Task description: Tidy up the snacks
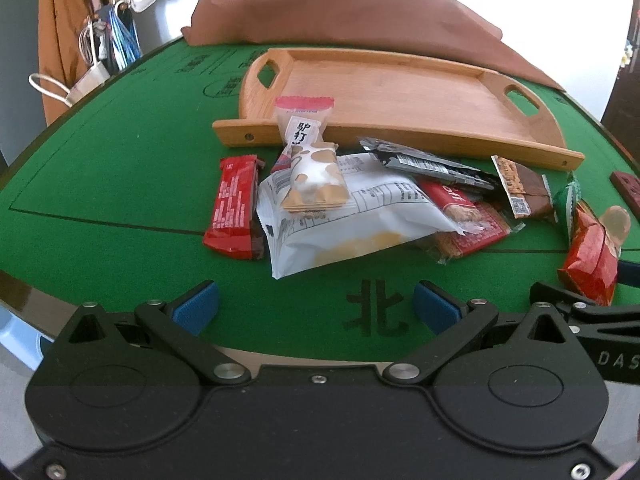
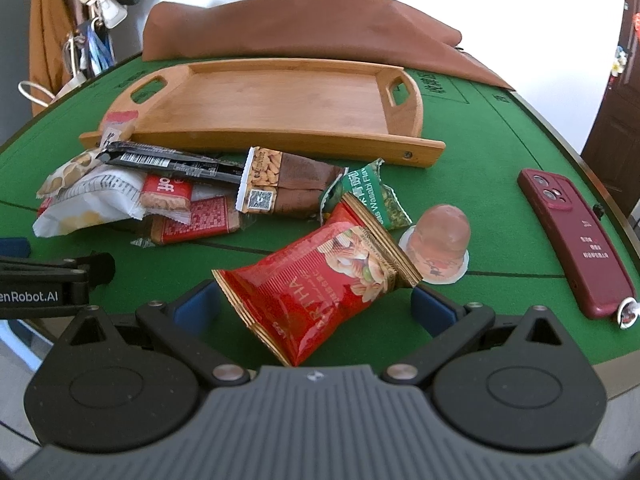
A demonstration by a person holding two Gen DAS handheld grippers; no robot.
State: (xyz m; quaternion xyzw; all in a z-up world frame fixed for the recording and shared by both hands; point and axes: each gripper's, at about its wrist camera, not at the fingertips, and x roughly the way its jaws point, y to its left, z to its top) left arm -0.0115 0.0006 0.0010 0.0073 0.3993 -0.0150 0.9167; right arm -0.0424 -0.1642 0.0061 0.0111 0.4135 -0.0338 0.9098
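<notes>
the right gripper (image 2: 314,304) is spread wide around the red nut packet (image 2: 320,286), not yet clamped. the left gripper (image 1: 316,306) hangs released over bare felt. ahead of both lies the snack pile (image 1: 360,204), with the empty wooden tray (image 2: 280,136) beyond it. first pick pending: close, lift, carry forward to the tray.

green table (image 2: 480,168) | on it: wooden tray (image 2: 280,104), snack packets (image 1: 360,204), phone (image 2: 576,240)

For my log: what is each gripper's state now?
Left gripper: open, empty.
Right gripper: open around the red foil nut packet, not closed.
</notes>
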